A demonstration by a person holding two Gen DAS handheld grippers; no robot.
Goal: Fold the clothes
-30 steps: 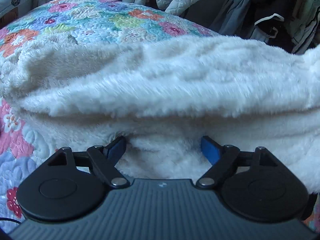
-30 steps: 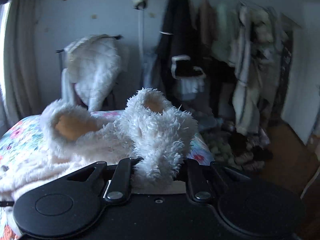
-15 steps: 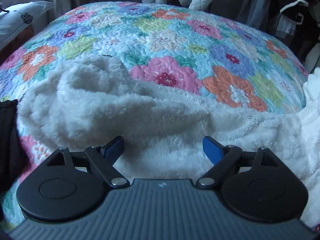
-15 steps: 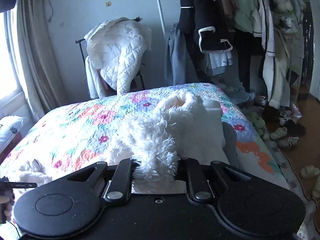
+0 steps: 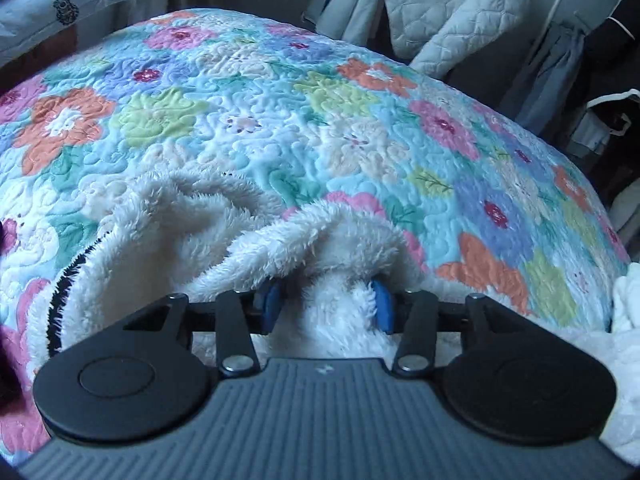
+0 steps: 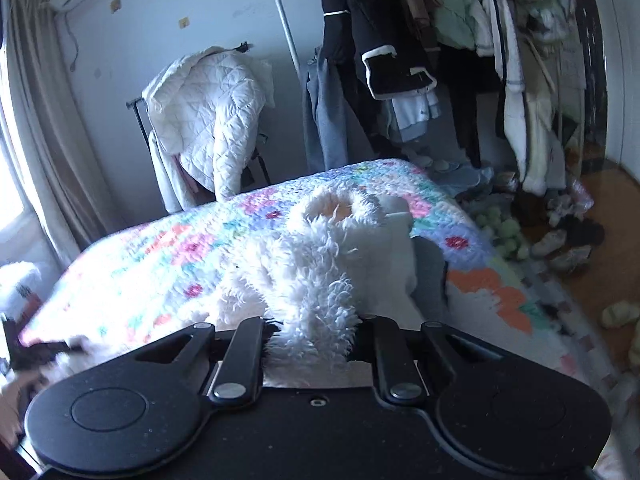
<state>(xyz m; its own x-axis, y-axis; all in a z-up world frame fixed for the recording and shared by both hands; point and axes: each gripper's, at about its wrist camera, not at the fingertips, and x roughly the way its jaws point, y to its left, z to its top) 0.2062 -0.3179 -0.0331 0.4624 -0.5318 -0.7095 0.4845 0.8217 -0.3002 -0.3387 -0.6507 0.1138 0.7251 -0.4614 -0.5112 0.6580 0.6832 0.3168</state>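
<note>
A fluffy white fleece garment [image 5: 248, 248] lies bunched at the near edge of a bed covered by a flowered quilt [image 5: 320, 120], and both grippers are at it. In the left wrist view the left gripper [image 5: 326, 306] points down at the crumpled fleece, its jaws closing with a thick fold of the pile between the two blue pads [image 5: 272, 300]; the fleece fills the gap and bulges up over the fingers, and the pads look pressed into it on both sides. A dark zipper edge [image 5: 64, 292] runs down the left side of the garment, next to the quilt. More white fleece shows at the far right edge of that view. In the right wrist view the right gripper [image 6: 314, 336] is clamped nearly closed on a tuft of the same white fleece [image 6: 320, 280], which stands up from between the jaws and rises into a rounded opening, perhaps a cuff or a hood, with a pale orange lining [image 6: 336, 210] showing inside. That raised part hangs above the near corner of the bed, while the rest of the garment trails down to the left onto the quilt. Behind the bed a white quilted jacket [image 6: 208, 120] is draped over a dark rack, and a crowded clothes rail [image 6: 460, 40] holds dark and pale coats. Shoes and slippers [image 6: 560, 240] lie scattered on the wooden floor to the right of the bed. A curtain [image 6: 36, 140] hangs at the bright window on the left.
</note>
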